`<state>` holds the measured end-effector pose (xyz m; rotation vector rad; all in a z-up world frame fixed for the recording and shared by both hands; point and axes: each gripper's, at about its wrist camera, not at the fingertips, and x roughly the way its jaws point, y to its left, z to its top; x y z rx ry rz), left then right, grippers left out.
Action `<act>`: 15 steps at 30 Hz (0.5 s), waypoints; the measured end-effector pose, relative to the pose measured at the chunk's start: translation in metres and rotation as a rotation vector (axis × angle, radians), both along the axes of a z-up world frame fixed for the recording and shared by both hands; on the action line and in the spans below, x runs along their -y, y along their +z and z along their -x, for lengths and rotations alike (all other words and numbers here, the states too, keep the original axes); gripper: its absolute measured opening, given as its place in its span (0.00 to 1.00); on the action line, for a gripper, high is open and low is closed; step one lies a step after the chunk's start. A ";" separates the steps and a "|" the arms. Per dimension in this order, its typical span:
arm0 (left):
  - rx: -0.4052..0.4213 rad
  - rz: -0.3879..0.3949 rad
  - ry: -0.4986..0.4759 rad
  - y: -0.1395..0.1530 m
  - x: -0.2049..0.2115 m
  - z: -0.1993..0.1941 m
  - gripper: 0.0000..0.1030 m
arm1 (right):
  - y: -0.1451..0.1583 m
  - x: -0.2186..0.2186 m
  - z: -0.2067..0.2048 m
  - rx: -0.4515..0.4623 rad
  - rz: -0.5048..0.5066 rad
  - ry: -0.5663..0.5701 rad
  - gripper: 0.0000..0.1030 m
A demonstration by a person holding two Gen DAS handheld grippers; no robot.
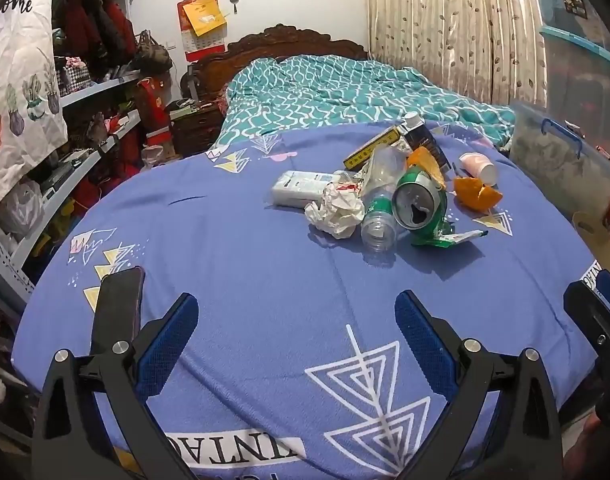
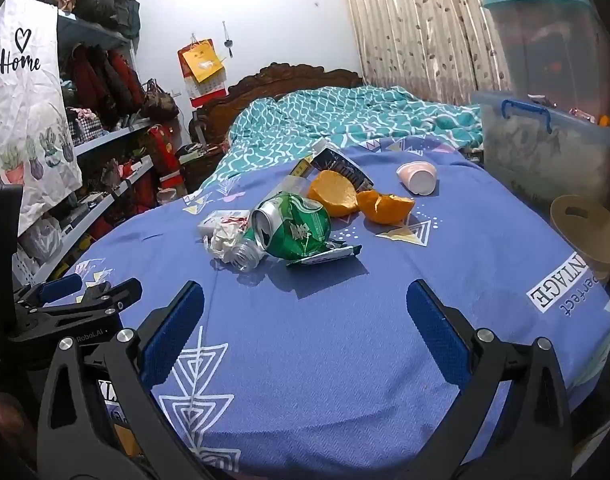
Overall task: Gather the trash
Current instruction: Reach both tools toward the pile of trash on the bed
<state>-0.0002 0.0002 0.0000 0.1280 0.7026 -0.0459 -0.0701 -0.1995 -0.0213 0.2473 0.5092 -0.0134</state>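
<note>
A heap of trash lies on the blue bedsheet (image 1: 245,264): a crushed green can (image 1: 419,200) (image 2: 289,226), a clear plastic bottle (image 1: 379,216) (image 2: 247,254), crumpled white paper (image 1: 337,210) (image 2: 225,240), orange peels (image 1: 477,194) (image 2: 357,198), a small white cup (image 1: 481,168) (image 2: 419,176), a white pack (image 1: 301,188), a green wrapper (image 2: 325,256) and dark cartons (image 1: 421,138). My left gripper (image 1: 295,320) is open and empty, well short of the heap. My right gripper (image 2: 305,308) is open and empty, in front of the can.
A tan bin (image 2: 589,232) stands at the bed's right edge, below a clear storage box (image 2: 545,144). A teal quilt (image 1: 345,92) covers the far bed. Cluttered shelves (image 1: 85,128) line the left. A dark phone (image 1: 119,304) lies on the sheet beside my left gripper.
</note>
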 end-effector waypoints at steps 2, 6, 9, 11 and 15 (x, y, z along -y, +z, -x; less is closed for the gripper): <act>-0.001 -0.002 0.001 0.000 -0.001 0.001 0.91 | 0.000 0.000 0.000 -0.001 -0.001 0.001 0.97; -0.005 -0.007 0.000 -0.001 -0.002 0.002 0.91 | -0.001 0.000 0.001 0.000 0.001 0.001 0.97; -0.009 -0.007 0.001 -0.003 -0.003 0.002 0.91 | -0.001 0.000 0.001 0.000 0.002 0.002 0.97; -0.007 -0.004 0.002 -0.008 0.000 -0.005 0.91 | -0.001 0.001 0.001 0.002 0.003 0.001 0.97; -0.017 -0.012 0.000 -0.010 0.004 -0.012 0.91 | -0.001 0.003 0.001 -0.010 0.008 -0.009 0.97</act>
